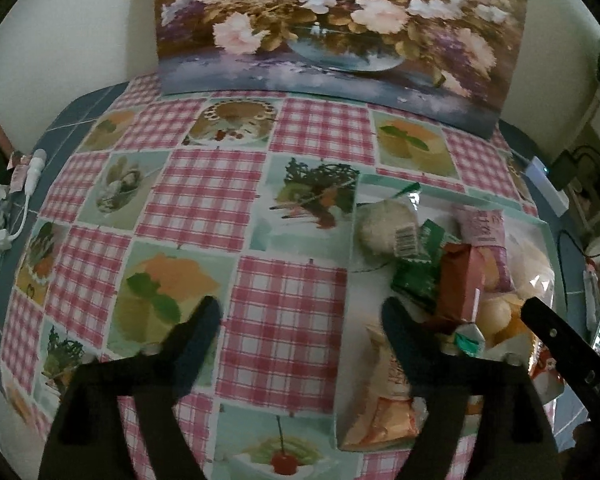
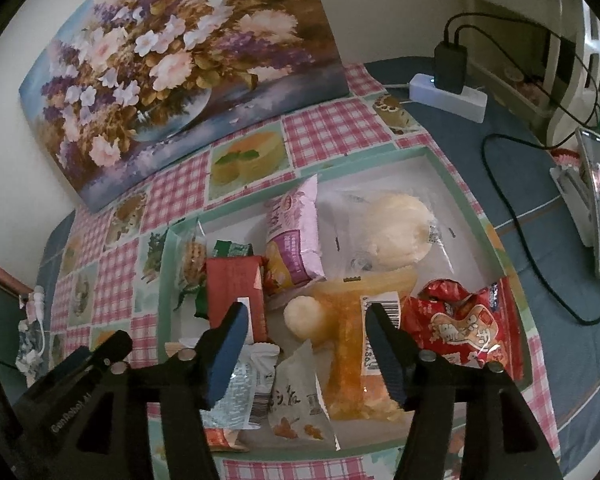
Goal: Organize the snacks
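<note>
Hovering over the crowded tray (image 2: 466, 196), both the right gripper (image 2: 306, 320) and left gripper (image 1: 300, 316) are open, empty; neighbouring packets could be snagged.

floral painting (image 2: 172, 92) leaning on the wall, checked tablecloth (image 1: 204, 200), white power strip (image 2: 448, 98) with black charger (image 2: 450, 66)

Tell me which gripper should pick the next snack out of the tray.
Right. The right gripper hangs open directly over the snacks in the tray, the orange bag between its jaws. The left gripper, also open, hangs mostly over bare tablecloth beside the tray.
</note>
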The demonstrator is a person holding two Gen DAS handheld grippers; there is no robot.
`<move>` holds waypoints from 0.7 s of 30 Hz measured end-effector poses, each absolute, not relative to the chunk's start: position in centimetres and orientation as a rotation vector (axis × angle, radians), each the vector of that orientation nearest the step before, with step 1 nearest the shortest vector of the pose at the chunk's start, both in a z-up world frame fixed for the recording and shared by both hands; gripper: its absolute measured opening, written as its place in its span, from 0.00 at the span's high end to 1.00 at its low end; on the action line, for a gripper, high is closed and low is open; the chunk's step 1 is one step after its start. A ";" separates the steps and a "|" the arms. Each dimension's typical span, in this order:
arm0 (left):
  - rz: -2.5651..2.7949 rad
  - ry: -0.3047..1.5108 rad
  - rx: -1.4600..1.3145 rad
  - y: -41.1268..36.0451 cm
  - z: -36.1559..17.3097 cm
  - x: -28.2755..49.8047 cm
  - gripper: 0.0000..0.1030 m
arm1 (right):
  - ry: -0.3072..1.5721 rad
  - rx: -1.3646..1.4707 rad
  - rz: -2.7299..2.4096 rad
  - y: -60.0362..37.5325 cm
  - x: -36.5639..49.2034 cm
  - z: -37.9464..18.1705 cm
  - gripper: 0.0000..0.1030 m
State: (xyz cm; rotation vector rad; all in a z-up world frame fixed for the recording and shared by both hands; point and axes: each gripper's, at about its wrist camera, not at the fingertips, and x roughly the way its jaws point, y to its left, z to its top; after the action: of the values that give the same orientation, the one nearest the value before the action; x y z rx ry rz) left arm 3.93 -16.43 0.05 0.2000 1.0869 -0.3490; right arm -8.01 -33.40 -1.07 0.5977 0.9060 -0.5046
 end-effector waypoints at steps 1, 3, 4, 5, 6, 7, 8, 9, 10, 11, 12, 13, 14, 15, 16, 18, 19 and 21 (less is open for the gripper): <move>-0.348 1.085 0.197 -16.4 0.1 4.0 0.17 | 0.906 0.596 -0.504 -33.4 -8.0 -1.1 0.29; -0.346 1.082 0.192 -16.2 0.0 4.1 0.16 | 0.906 0.590 -0.500 -33.4 -7.9 -1.1 0.25; -0.343 1.081 0.194 -16.2 0.0 4.2 0.14 | 0.907 0.584 -0.499 -33.3 -7.9 -1.1 0.22; -0.339 1.079 0.197 -16.2 -0.1 4.2 0.12 | 0.908 0.576 -0.498 -33.2 -7.8 -1.1 0.19; -0.337 1.078 0.199 -16.2 -0.1 4.2 0.11 | 0.907 0.569 -0.496 -33.2 -7.8 -1.1 0.18; -0.334 1.076 0.201 -16.2 -0.2 4.2 0.11 | 0.906 0.563 -0.496 -33.1 -7.7 -1.1 0.15; -0.329 1.075 0.201 -16.2 -0.2 4.3 0.11 | 0.906 0.558 -0.495 -33.0 -7.7 -1.1 0.13; -0.325 1.073 0.201 -16.1 -0.2 4.3 0.10 | 0.906 0.552 -0.493 -32.9 -7.6 -1.1 0.12; -0.319 1.071 0.200 -16.0 -0.2 4.4 0.10 | 0.906 0.547 -0.493 -32.9 -7.6 -1.1 0.10; -0.310 1.070 0.202 -16.0 -0.3 4.5 0.10 | 0.906 0.544 -0.493 -32.9 -7.6 -1.1 0.05; -0.306 1.068 0.201 -15.9 -0.3 4.5 0.09 | 0.906 0.542 -0.493 -32.9 -7.6 -1.1 0.02; -0.304 1.065 0.197 -15.9 -0.3 4.6 0.09 | 0.903 0.539 -0.494 -32.8 -7.6 -1.1 0.00; -0.302 1.063 0.190 -15.8 -0.3 4.6 0.09 | 0.901 0.536 -0.494 -32.8 -7.6 -1.0 0.00; -0.296 1.061 0.186 -15.6 -0.3 4.7 0.09 | 0.898 0.533 -0.493 -32.8 -7.6 -1.0 0.00; -0.290 1.058 0.183 -15.5 -0.2 4.8 0.08 | 0.893 0.532 -0.492 -32.8 -7.6 -1.0 0.00; -0.292 1.057 0.176 -15.4 -0.2 4.9 0.08 | 0.885 0.526 -0.494 -32.7 -7.6 -0.9 0.00; -0.293 1.057 0.175 -15.4 -0.2 4.9 0.08 | 0.884 0.522 -0.495 -32.7 -7.6 -0.9 0.00; -0.285 1.052 0.194 -15.5 0.0 4.9 0.08 | 0.883 0.518 -0.496 -32.6 -7.6 -0.8 0.00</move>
State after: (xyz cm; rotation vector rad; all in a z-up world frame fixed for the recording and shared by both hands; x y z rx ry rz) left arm 4.92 -15.47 -0.05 0.1937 1.0521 -0.2850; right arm -7.65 -32.63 -0.83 0.5180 0.8830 -0.4959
